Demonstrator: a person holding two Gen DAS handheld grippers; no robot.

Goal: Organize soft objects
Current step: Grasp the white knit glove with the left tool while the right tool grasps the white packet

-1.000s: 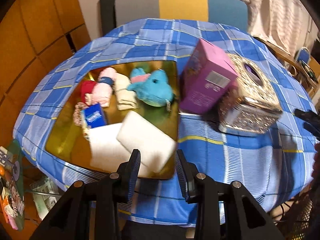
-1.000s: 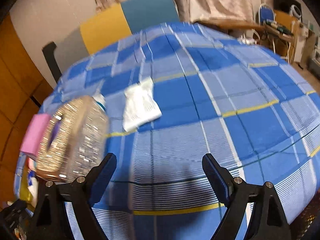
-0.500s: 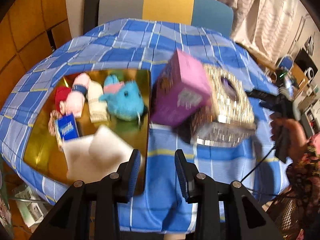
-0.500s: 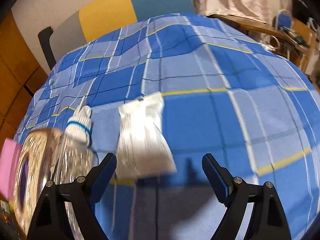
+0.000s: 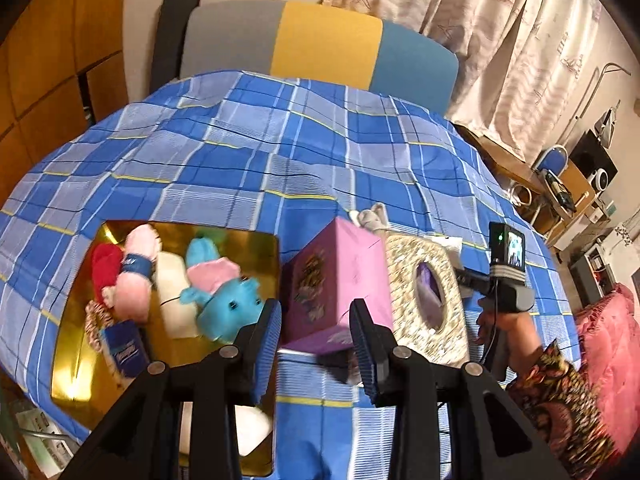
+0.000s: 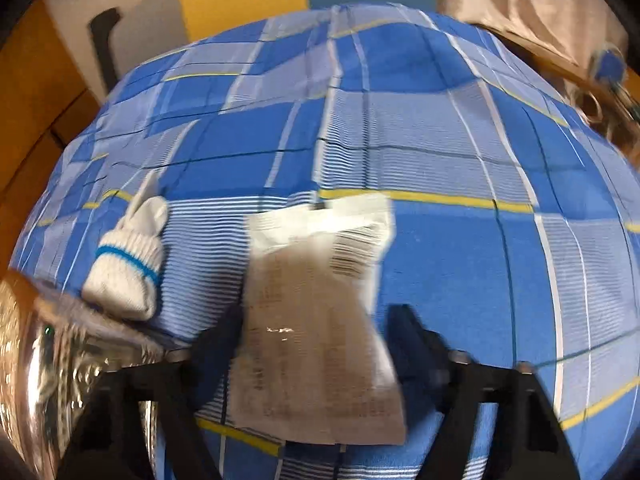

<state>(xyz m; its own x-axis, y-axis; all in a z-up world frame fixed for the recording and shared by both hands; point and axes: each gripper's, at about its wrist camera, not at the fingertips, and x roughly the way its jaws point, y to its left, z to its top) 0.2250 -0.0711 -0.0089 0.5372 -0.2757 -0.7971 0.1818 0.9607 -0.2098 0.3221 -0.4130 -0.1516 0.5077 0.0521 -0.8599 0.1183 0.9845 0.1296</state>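
Right tool (image 6: pixel 316 344): we see its jaws closing, one on each side of the white packet (image 6: pixel 316 320) that lies flat on the checked counter (image 6: pixel 440 140); the frame is blurred, so we cannot confirm that the pads press on it yet. Just left of the tool lies a rolled white sock (image 6: pixel 128 268) with a blue stripe, and beyond that, at the far left edge, the glittery tissue box (image 6: pixel 36 380).

Left tool (image 5: pixel 314 344): jaws part open, nothing between them, held above the counter (image 5: pixel 280 152). Directly ahead stands a pink box (image 5: pixel 340 280), touching the glittery tissue box (image 5: pixel 428 300) on its right. Ahead and left sits the gold tray (image 5: pixel 72 360), holding a blue plush (image 5: pixel 228 308), rolled socks (image 5: pixel 136 268) and a blue tissue pack (image 5: pixel 124 348).
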